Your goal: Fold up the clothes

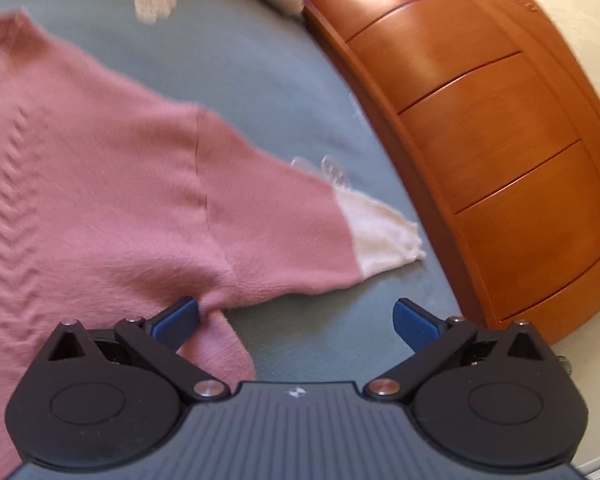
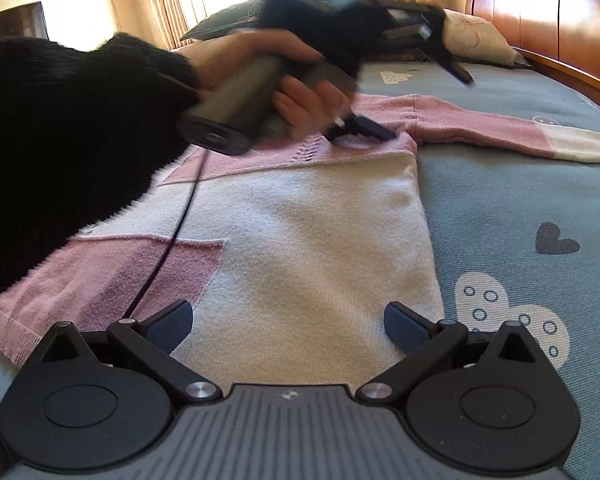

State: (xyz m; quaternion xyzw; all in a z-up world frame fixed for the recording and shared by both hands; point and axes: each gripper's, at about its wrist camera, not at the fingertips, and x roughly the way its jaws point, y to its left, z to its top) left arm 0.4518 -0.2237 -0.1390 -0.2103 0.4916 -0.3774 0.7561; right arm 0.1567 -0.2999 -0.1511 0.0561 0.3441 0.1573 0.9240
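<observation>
Beside the sweater [image 2: 312, 248] hem, bare bedspread [image 2: 520, 184], both claws agape.

left gripper [image 1: 296, 320]: jaws spread wide, holding nothing | left finger touching sweater [image 1: 100, 200] at armpit | pink sleeve [image 1: 284, 232], white cuff [image 1: 384, 236], flat on bed [image 1: 260, 60] | wooden headboard [image 1: 500, 140] right
</observation>
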